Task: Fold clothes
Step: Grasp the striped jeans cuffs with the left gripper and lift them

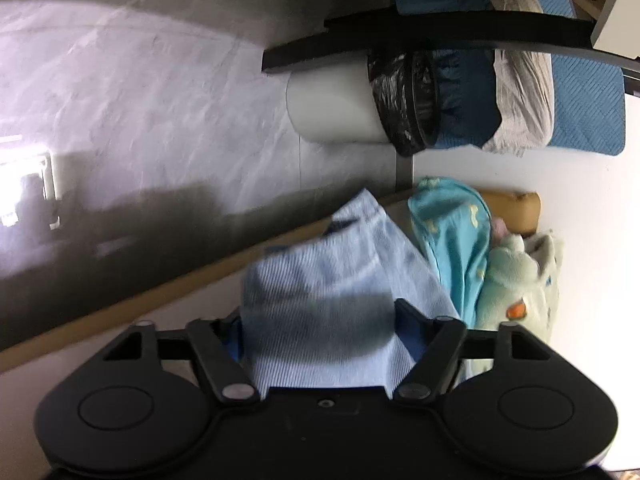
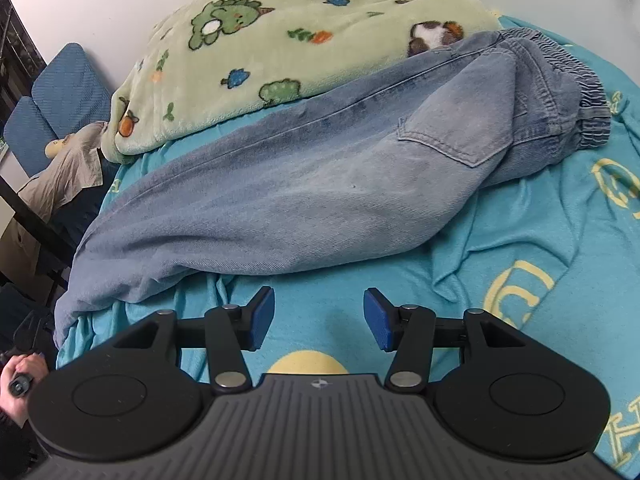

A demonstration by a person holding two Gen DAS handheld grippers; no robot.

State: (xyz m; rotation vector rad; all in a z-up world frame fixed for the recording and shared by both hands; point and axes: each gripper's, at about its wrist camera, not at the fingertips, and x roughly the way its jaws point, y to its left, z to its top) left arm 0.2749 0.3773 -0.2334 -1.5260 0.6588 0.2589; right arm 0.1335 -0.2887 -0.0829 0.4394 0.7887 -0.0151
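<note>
Faded blue jeans (image 2: 304, 184) lie lengthwise across the turquoise bedsheet (image 2: 520, 248), folded leg over leg, elastic waistband at the far right. My right gripper (image 2: 319, 322) is open and empty, hovering over the sheet just in front of the jeans' near edge. In the left wrist view my left gripper (image 1: 320, 332) is closed on the leg end of the jeans (image 1: 320, 280), held past the bed's edge; the cloth hides the fingertips.
A green cartoon-print blanket (image 2: 280, 40) is heaped behind the jeans. Blue cushions (image 2: 60, 92) and beige cloth (image 2: 68, 168) lie to the left. Off the bed stand a white bin with a black bag (image 1: 360, 108) and a black frame (image 1: 440, 36) on grey floor.
</note>
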